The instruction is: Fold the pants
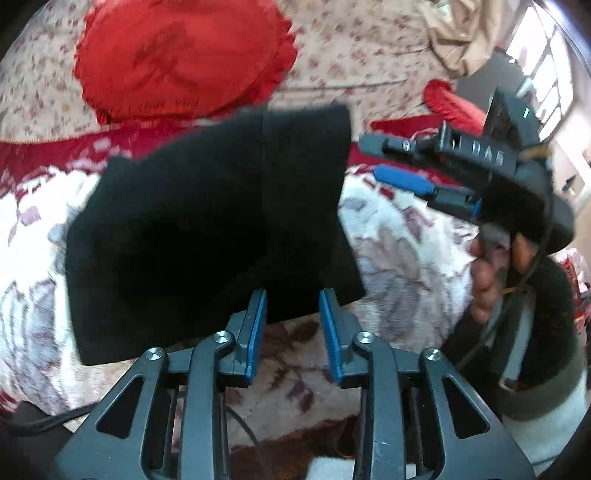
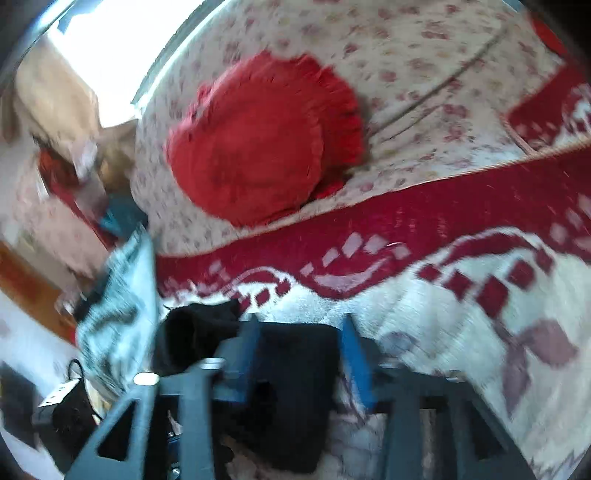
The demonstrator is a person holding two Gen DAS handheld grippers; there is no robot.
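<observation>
The black pants point(image 1: 214, 229) lie folded into a compact block on the red and white blanket point(image 1: 399, 251). My left gripper point(image 1: 292, 301) is open, its blue pads at the near edge of the pants, holding nothing. My right gripper point(image 1: 369, 157) shows in the left wrist view at the pants' right edge, jaws apart. In the blurred right wrist view my right gripper point(image 2: 299, 325) is open above a part of the black pants point(image 2: 291, 398).
A round red frilled cushion point(image 1: 177, 55) rests on the floral bed cover point(image 1: 351, 48) behind the pants. A beige cloth point(image 1: 454, 33) lies at the back right. Grey patterned fabric point(image 2: 118, 306) and a cable point(image 2: 74, 369) sit at the bed's left side.
</observation>
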